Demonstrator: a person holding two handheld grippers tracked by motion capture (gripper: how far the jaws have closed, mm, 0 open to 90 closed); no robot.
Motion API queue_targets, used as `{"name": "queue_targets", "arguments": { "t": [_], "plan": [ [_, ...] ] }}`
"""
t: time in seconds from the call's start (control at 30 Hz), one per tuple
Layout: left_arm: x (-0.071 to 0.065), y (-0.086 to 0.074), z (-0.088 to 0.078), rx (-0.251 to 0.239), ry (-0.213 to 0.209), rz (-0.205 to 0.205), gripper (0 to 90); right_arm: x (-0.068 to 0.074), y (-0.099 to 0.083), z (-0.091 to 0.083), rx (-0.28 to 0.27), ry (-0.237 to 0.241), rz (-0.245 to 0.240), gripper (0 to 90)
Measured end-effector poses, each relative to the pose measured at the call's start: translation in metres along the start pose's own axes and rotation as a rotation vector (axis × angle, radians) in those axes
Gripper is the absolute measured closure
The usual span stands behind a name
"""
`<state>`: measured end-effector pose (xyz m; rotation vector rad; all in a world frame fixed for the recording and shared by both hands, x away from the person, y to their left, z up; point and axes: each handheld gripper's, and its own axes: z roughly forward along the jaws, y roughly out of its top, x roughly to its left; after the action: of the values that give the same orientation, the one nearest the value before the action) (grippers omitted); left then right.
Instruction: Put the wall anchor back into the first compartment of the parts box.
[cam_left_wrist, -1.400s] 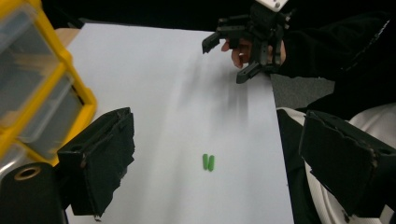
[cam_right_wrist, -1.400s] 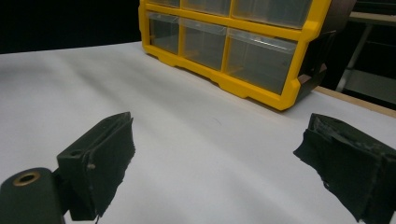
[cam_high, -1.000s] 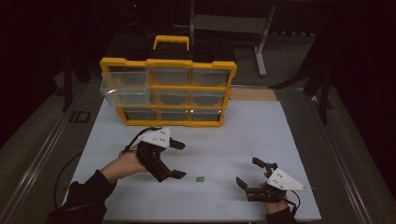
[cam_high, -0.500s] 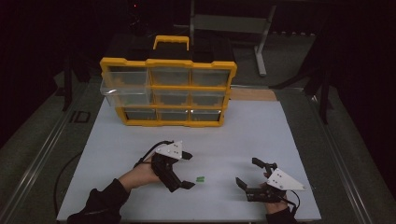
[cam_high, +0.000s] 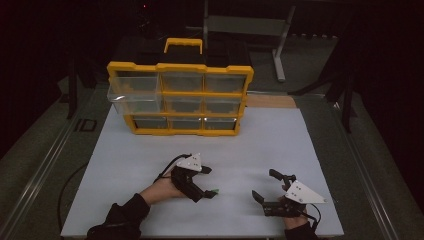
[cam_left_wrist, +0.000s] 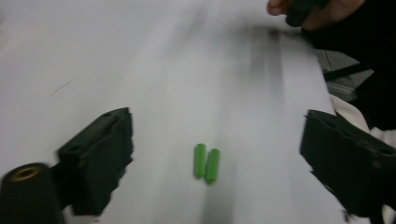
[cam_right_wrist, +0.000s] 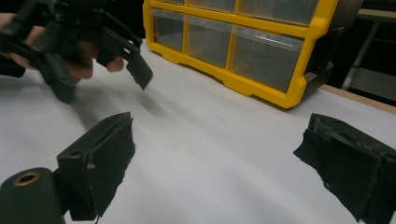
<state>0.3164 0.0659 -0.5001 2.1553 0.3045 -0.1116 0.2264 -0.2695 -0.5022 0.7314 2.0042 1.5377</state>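
- The left hand-held gripper (cam_high: 209, 189) hung low over the white counter (cam_high: 150, 150), jaws spread wide and nothing pinched. The jaws had just been closing a little, with the piece between them but untouched.
- The small green plastic piece, two short cylinders side by side (cam_left_wrist: 206, 163), lay flat on the counter between the two black jaws in the left gripper view, roughly midway and a touch nearer the left-hand jaw. Both jaws stood well clear of it.
- In the high view the same green piece (cam_high: 215, 191) sat right at the tip of the left hand-held gripper.
- The right hand-held gripper (cam_high: 265, 192) rested on the counter well to the side, jaws spread, empty.
- The yellow plastic drawer organiser with clear drawers (cam_high: 180, 97) stood far ahead of both hand-held grippers; its upper-left clear drawer (cam_high: 132, 97) was pulled out.
- Judged step: pick-up of the green piece by the left hand-held gripper.
- To do it well: bring the pads down until they nearly graze the counter and centre the piece, then close slowly.
- The piece is low and may roll, so an off-centre close could flick it away or nip just one cylinder.
- Lift only when both pads press.
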Motion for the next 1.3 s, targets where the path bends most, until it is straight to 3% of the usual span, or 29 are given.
{"name": "queue_targets", "arguments": {
  "t": [0.17,0.53,0.7,1.07,1.3],
  "plan": [
    [0.003,-0.003,0.009,0.037,0.003,-0.007,19.3,0.0,0.0,0.0,0.004,0.0,0.003,8.6],
    [0.006,-0.005,0.023,0.097,0.017,-0.006,51.4,0.0,0.0,0.001,0.008,0.004,0.002,8.6],
    [0.007,-0.007,0.027,0.126,0.011,0.02,66.7,0.0,0.0,0.0,0.008,0.002,0.002,8.6],
    [0.008,-0.007,0.03,0.154,0.035,0.06,80.4,0.0,0.0,0.001,0.011,0.004,-0.002,8.6],
    [0.011,-0.005,0.028,0.168,0.018,0.083,83.3,0.001,0.0,0.001,0.01,0.004,-0.001,8.6]
  ]
}}
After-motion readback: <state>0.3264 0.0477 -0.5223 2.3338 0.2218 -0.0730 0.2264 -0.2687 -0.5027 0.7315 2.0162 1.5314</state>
